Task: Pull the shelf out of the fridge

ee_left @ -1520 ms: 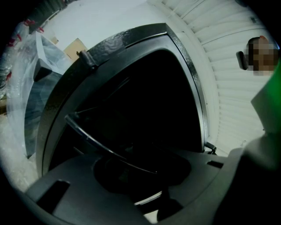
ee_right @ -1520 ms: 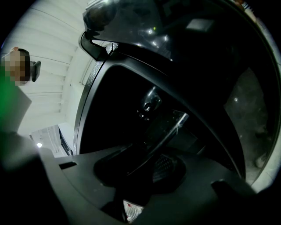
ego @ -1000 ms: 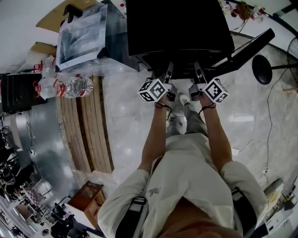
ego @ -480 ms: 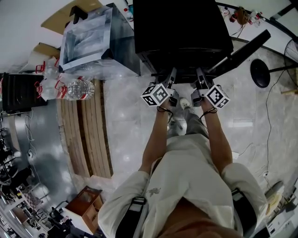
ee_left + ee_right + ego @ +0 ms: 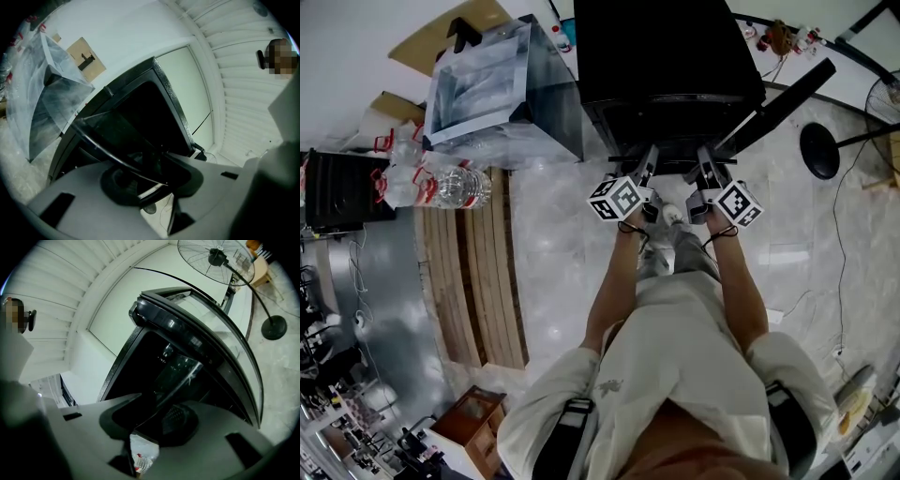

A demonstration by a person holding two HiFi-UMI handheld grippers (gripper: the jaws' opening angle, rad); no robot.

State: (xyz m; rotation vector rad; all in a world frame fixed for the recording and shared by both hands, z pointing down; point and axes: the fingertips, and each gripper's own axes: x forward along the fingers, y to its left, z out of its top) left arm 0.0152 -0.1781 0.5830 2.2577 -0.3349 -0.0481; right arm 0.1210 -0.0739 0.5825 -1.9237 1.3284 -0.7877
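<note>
The black fridge [image 5: 666,56] stands in front of me with its door [image 5: 778,94] swung open to the right. Both grippers reach level into its opening. My left gripper [image 5: 649,159] is shut on the front edge of the dark glass shelf [image 5: 675,150]. My right gripper [image 5: 705,159] is shut on the same edge a little to the right. In the left gripper view the shelf [image 5: 117,136] runs as a thin pane from the left gripper [image 5: 150,183] into the cabinet. The right gripper view shows the shelf [image 5: 183,371] clamped in the right gripper [image 5: 154,427].
A plastic-wrapped box [image 5: 487,84] stands left of the fridge, with water bottles [image 5: 441,183] and a wooden pallet [image 5: 478,272] beside it. A fan's round base [image 5: 825,145] sits on the floor to the right. My shoes [image 5: 661,244] are right below the grippers.
Both grippers have drawn back from the fridge toward my body, still shut on the shelf edge, and the shelf has come out with them.
</note>
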